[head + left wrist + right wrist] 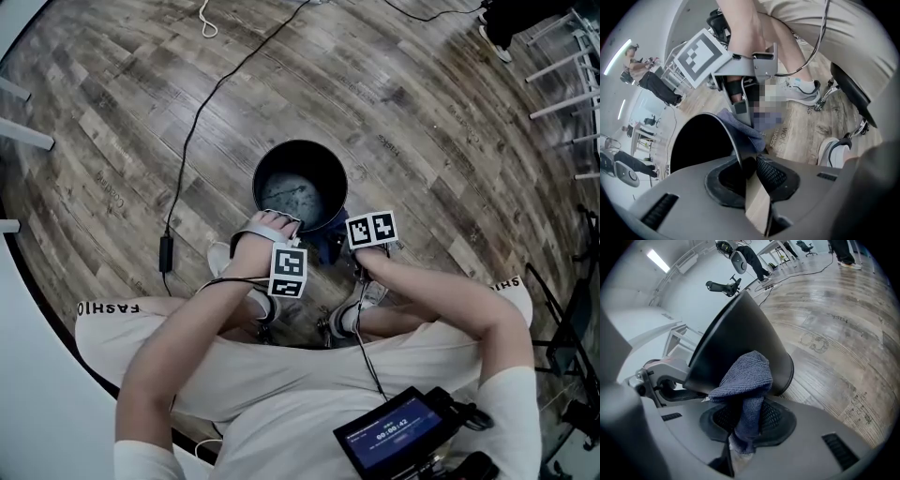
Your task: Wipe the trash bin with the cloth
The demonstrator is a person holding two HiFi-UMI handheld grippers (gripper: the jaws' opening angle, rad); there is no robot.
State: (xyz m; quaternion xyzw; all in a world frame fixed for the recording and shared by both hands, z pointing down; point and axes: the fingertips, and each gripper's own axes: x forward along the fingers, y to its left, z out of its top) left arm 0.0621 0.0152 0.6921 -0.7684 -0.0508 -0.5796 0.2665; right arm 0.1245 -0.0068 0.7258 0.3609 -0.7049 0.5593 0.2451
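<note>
Though smudged inside, black trash bin (300, 192)

A wood-plank floor (422, 122) with faint printed lettering spreads across the room. A black cable (202, 117) runs over it from the top edge down to a small black inline box (166, 253), and a white cord (206, 21) lies looped near the top. White rack legs (562, 66) stand at the far right, near a bystander's shoe (495, 47). The seated person wears white sneakers (804, 91) and light shorts (112, 337). A chrome stool leg (829, 94) curves down just beside one sneaker. A dark device with a blue-lit screen (389, 436) shows low in the head view. A ceiling light strip (658, 261) glows overhead.
</note>
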